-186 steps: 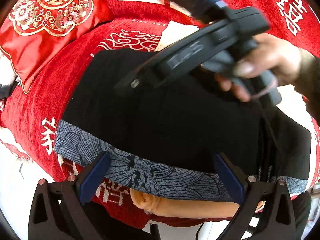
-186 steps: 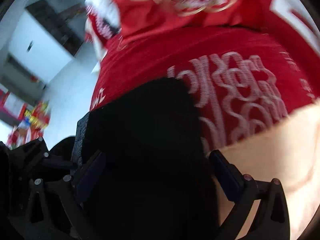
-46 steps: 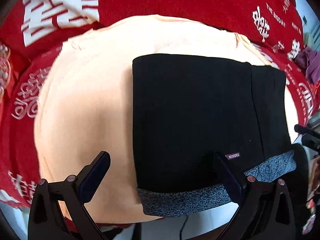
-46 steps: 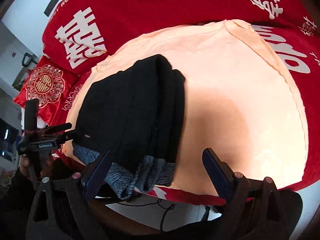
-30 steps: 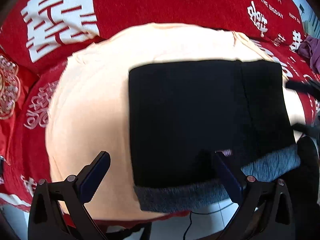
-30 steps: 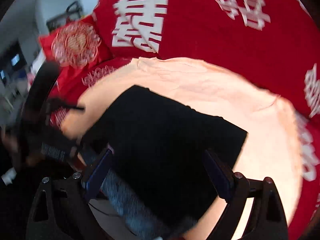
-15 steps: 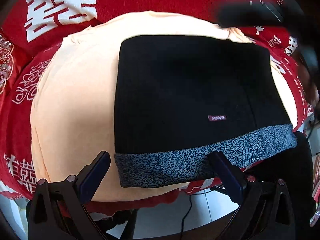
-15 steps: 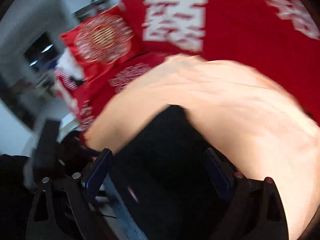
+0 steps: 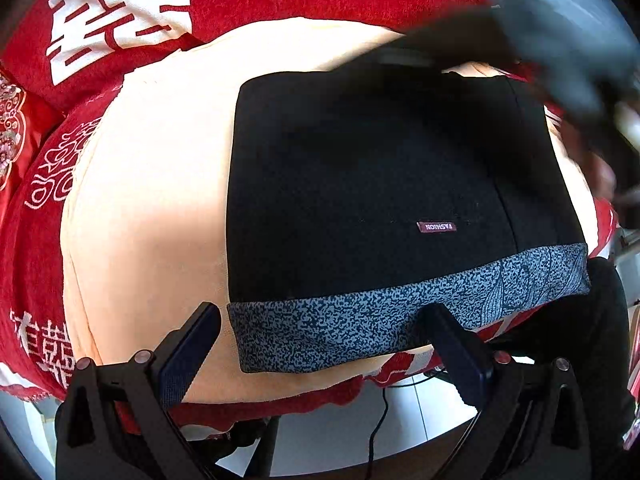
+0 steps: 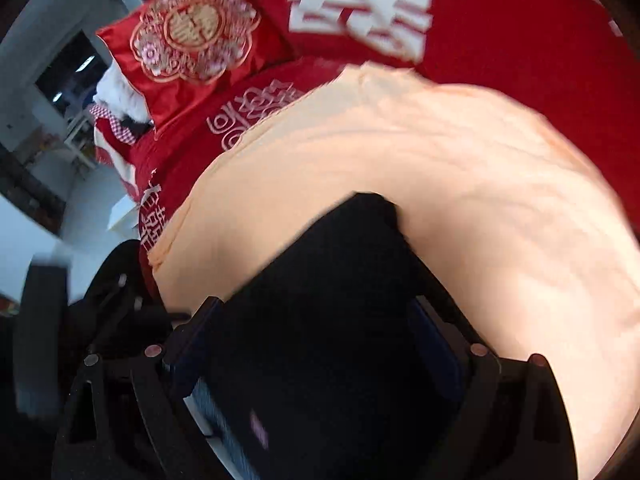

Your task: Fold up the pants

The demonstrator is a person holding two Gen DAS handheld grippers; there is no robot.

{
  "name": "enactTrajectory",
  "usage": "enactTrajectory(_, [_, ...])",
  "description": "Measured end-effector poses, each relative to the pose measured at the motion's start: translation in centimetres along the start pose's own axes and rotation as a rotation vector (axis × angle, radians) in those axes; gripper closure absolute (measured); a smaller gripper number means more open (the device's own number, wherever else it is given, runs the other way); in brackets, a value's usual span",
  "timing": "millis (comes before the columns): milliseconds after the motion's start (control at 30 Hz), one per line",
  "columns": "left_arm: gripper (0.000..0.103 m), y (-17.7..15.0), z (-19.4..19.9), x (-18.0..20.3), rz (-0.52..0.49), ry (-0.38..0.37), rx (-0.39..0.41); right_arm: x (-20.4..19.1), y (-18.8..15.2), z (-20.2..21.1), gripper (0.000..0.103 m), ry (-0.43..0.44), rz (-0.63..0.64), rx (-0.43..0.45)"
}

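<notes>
The black pants lie folded in a neat rectangle on a peach cloth, with a blue-grey patterned waistband along the near edge and a small label on top. My left gripper is open just in front of the waistband, not holding anything. My right gripper shows blurred above the pants' far right corner. In the right wrist view the right gripper is open and low over the pants, its fingers on either side of the folded stack.
The peach cloth lies on a red bedspread with white characters. A red embroidered pillow sits at the far left. The bed edge, a cable and white floor lie below the waistband.
The right gripper has swung in over the pants' far right corner and come down close over them. The left gripper has drawn slightly nearer the waistband. The pants stay folded in place.
</notes>
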State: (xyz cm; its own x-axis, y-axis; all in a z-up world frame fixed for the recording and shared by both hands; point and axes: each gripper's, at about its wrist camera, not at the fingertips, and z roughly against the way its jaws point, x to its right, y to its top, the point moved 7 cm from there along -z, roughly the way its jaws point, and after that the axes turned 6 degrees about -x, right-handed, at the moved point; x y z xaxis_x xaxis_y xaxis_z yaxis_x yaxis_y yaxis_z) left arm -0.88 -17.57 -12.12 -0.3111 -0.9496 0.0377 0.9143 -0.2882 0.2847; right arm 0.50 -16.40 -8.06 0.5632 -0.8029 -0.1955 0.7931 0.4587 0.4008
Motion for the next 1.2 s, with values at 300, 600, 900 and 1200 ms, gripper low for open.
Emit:
enactTrajectory(300, [0.001, 0.7, -0.5, 0.5, -0.022, 0.015, -0.015, -1.5, -11.7, 4.5, 0.009, -0.017, -0.178, 0.073])
enactTrajectory(600, [0.001, 0.8, 0.7, 1.1, -0.048, 0.035, 0.014, -3.5, -15.3, 4.9, 0.007, 0.026, -0.227, 0.111])
enactTrajectory(900, [0.001, 1.8, 1.0, 1.1, -0.081, 0.020, 0.014, 1.6, -19.2, 7.0, 0.003, 0.079, -0.523, 0.204])
enactTrajectory(1200, [0.001, 6.2, 0.3, -0.8, -0.011, -0.093, -0.018, 7.0, -16.8, 7.7, 0.001, 0.000, -0.578, 0.264])
